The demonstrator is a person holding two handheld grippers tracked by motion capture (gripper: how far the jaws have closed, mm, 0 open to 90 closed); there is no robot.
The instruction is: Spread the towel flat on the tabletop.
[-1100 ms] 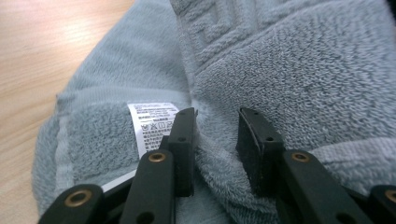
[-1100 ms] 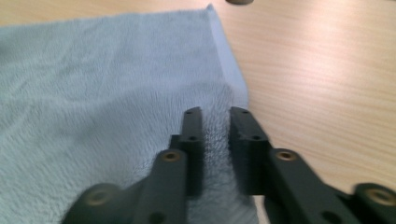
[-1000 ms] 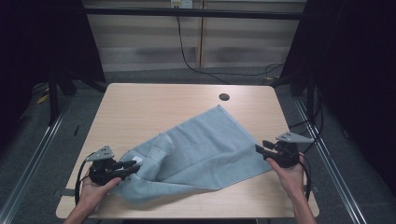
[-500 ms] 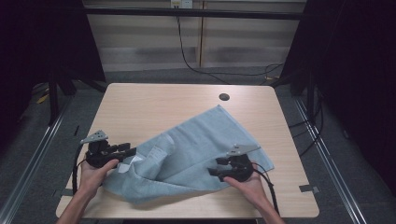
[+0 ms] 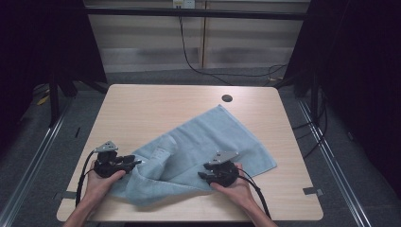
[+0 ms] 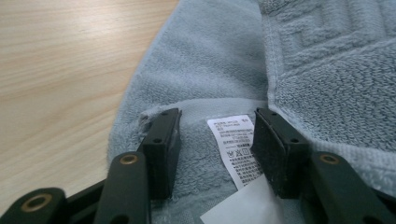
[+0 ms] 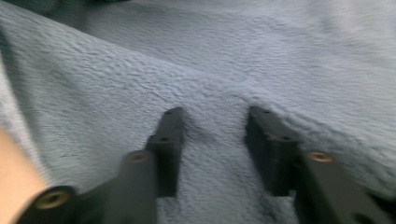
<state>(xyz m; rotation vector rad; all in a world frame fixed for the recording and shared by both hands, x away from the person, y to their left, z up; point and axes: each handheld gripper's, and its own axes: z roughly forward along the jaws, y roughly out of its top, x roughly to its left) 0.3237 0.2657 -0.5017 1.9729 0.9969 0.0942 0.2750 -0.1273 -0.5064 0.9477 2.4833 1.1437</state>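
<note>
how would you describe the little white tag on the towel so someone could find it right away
Start at the wooden table and find the light blue towel spread across its near half. Go to the towel's folded left end, by the left hand-held gripper. The care label lies there between its open jaws: a small white strip with printed text and washing symbols, the one white thing on the blue terry.

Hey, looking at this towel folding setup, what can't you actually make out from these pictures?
- Printing on the white care label: left gripper view, too small; lower part hidden by a jaw.
- Pale blue terry towel: high view, underside of its folded-over part hidden.
- Right gripper: right gripper view, motion blur hides whether its jaws pinch towel.
</note>
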